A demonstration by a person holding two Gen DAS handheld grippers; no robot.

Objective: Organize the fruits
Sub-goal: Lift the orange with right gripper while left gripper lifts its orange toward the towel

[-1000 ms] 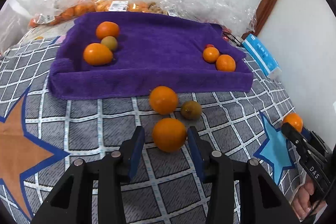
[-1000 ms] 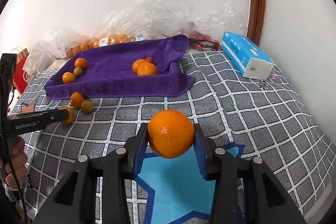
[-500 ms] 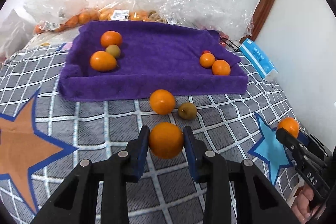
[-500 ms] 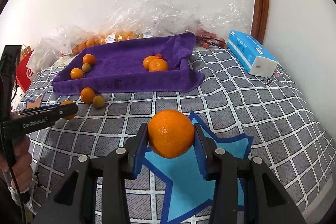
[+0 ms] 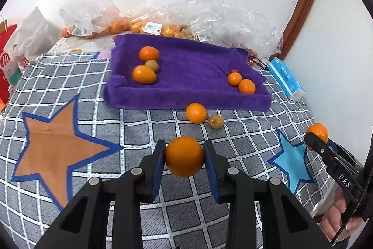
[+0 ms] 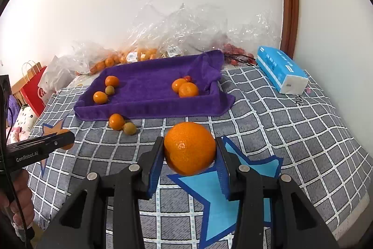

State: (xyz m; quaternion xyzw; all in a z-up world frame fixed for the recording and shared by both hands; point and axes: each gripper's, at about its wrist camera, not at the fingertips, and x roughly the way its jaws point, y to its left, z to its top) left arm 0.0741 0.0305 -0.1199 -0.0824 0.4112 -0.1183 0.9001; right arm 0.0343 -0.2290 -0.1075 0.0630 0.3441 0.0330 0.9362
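Note:
My left gripper (image 5: pixel 184 156) is shut on an orange (image 5: pixel 184 155) and holds it above the checked cloth. My right gripper (image 6: pixel 189 152) is shut on a bigger orange (image 6: pixel 189 148) above the blue star. A purple towel tray (image 5: pixel 186 99) (image 6: pixel 149 109) lies ahead with three fruits at its left end (image 5: pixel 144 74) and three at its right end (image 5: pixel 246 86). A loose orange (image 5: pixel 196 112) (image 6: pixel 116 121) and a small greenish fruit (image 5: pixel 216 121) (image 6: pixel 129 128) lie on the cloth just in front of the tray.
Clear plastic bags with more oranges (image 5: pixel 149 27) are piled against the wall behind the tray. A blue tissue pack (image 5: pixel 285 78) (image 6: pixel 281 72) lies at the right by the wall. A red paper bag (image 6: pixel 35 90) stands at the left.
My left gripper closed on the orange and lifted it off the cloth. My right gripper, holding its orange, rose and drew back a little.

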